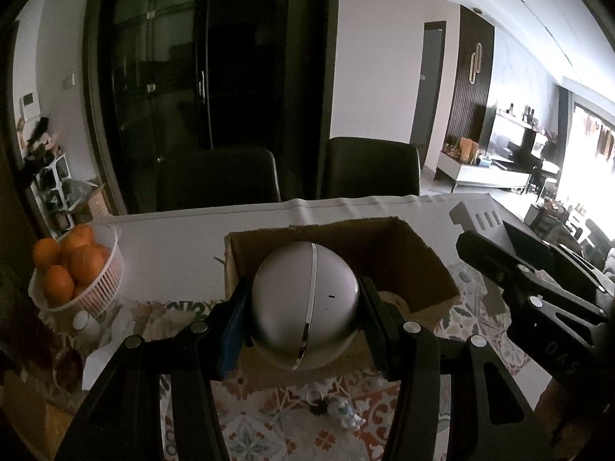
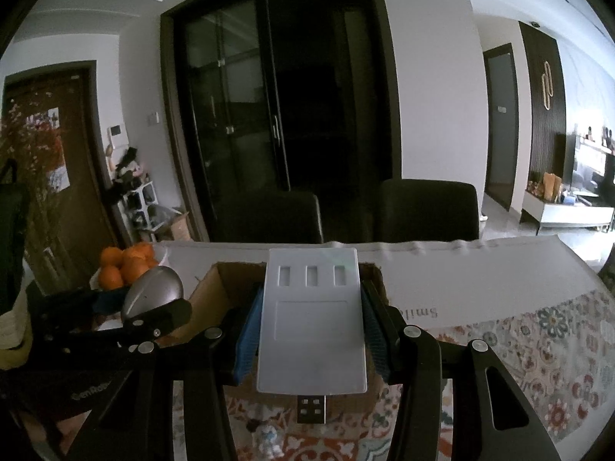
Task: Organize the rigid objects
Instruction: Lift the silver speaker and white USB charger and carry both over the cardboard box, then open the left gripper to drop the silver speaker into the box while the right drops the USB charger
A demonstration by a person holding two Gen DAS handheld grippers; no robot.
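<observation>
A bench [image 2: 480, 288], covered by a white sheet and a patterned floral cloth, is being shown from two wrist cameras, with two dark chairs [image 2: 426, 207] standing behind it. An open brown cardboard box [image 1: 384, 253] is resting on the bench, directly ahead of both tools. At the far left, a white slatted basket [image 1: 103, 288] of oranges [image 1: 73, 265] is standing on the bench.

The left gripper [image 1: 303, 307] is being held above the near edge of the box, its jaws clenched on a smooth silver egg-shaped device with a chrome seam [image 1: 305, 303]. Just to its right, the right gripper [image 2: 311, 330] is being carried at a similar height, its jaws grasping a flat white rectangular USB hub with three slots and a plug at its near end [image 2: 311, 326] by its long edges.

A small white figurine [image 1: 346, 417] is lying on the cloth below, near the box.

By judgement, the carrying step is in hand: both objects are being brought towards the box. The next move calls for each item to be advanced over the opening, lowered inside, and released without the two tools colliding.
</observation>
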